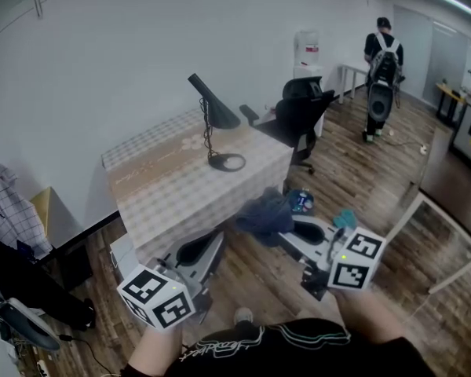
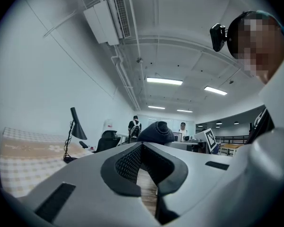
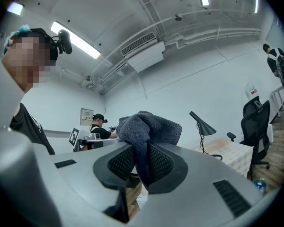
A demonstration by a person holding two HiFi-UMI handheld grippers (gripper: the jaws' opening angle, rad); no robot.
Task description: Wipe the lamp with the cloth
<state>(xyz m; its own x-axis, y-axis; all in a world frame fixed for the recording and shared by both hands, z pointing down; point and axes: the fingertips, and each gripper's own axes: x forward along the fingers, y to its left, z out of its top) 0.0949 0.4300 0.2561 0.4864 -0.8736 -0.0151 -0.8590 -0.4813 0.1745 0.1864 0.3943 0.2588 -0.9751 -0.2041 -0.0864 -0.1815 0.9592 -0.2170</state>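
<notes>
Two grippers hang low over the wood floor, short of the table, and only one has a load. The right gripper is clamped on the cloth. Its own view shows the jaws pinching a fold of the grey-blue knit, with the rest bunched in a loose mound above the tips. The left gripper has its jaws brought together with nothing between them, and the floor shows through the gap behind the tips.

The desk lamp stands well apart from both grippers, near the middle of the checked tabletop. It is black, with a thin upright stem, a tilted cone shade and a flat round base.

We judge the cloth soft, light and limp. It should mould to the cone easily, but a pinch on one fold lets the free part flop, so we would press with the bunched mound.

The lamp looks slim and probably light, with the shade leaning off to one side. A firm sideways push there could rock it or slide it on the tablecloth. We would steady it with the empty left gripper low on the stem or down on the base, since the painted shade looks smooth and likely slippery. Then we would wipe the shade with gentle strokes.
</notes>
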